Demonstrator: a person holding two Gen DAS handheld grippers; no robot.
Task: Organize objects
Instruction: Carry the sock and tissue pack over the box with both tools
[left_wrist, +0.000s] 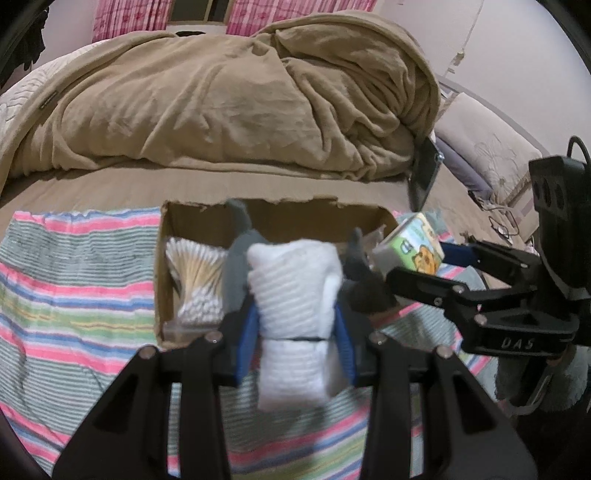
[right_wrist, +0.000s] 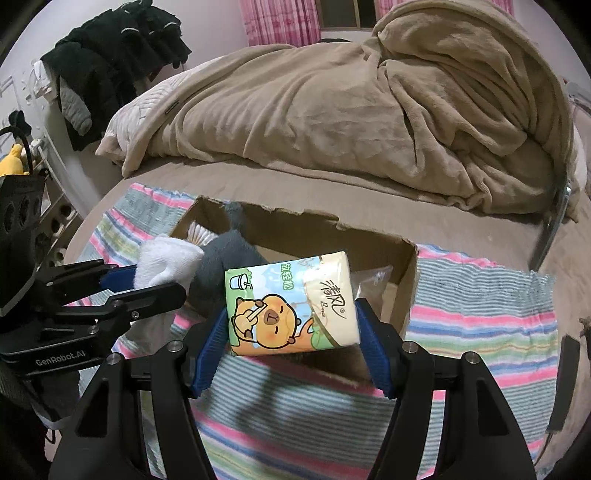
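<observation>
My left hand-held gripper (left_wrist: 295, 325) is clamped on a rolled white sock (left_wrist: 295, 295), my right hand-held gripper (right_wrist: 291, 332) on a tissue pack (right_wrist: 291, 299) — both held over the near edge of the open cardboard box (right_wrist: 402, 280). Cotton swabs (left_wrist: 195, 280) lie inside it, on the striped cloth (left_wrist: 74, 280) covering the bed (left_wrist: 110, 188).

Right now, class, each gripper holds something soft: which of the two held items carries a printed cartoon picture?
The tissue pack in the right gripper: it shows an orange cartoon animal. The white towel in the left gripper is plain, unprinted cloth.
</observation>
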